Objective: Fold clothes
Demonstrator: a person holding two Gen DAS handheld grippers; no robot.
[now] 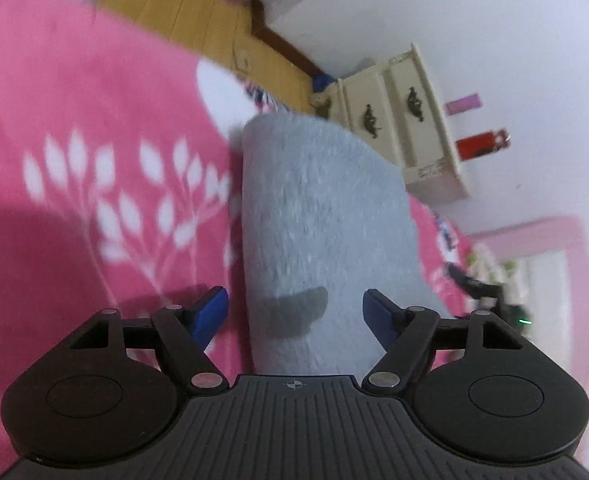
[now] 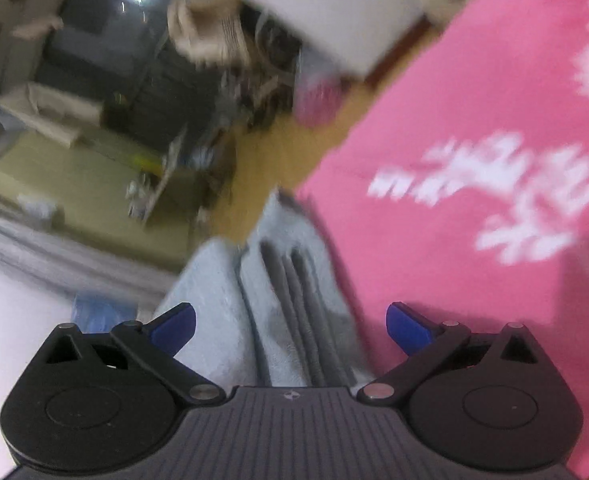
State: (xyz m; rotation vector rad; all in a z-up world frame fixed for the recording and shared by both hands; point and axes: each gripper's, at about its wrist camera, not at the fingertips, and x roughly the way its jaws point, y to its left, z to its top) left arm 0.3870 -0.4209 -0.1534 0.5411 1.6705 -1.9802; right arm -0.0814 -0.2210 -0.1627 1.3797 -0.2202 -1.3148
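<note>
The pale blue fleecy garment [image 1: 326, 232] lies folded into a narrow stack on the pink leaf-print bedcover [image 1: 94, 120], apparently set down as finished. The left hand-held gripper [image 1: 295, 314] tilts down over the garment's near end, jaws wide and empty. To the right, the right hand-held gripper [image 2: 291, 328] straddles the garment's layered edge [image 2: 294, 280], also agape, gripping nothing.

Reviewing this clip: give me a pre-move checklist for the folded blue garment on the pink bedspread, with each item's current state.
1. Left hand-held gripper open, nothing held: ok.
2. Right hand-held gripper open, nothing held: ok.
3. Light blue fleece garment folded into a compact stack: ok.
4. Garment lies on the pink bedspread: ok.
5. Folded layers lined up evenly: cannot tell, blurred.
6. Garment clear of the bed's edge: cannot tell.
</note>
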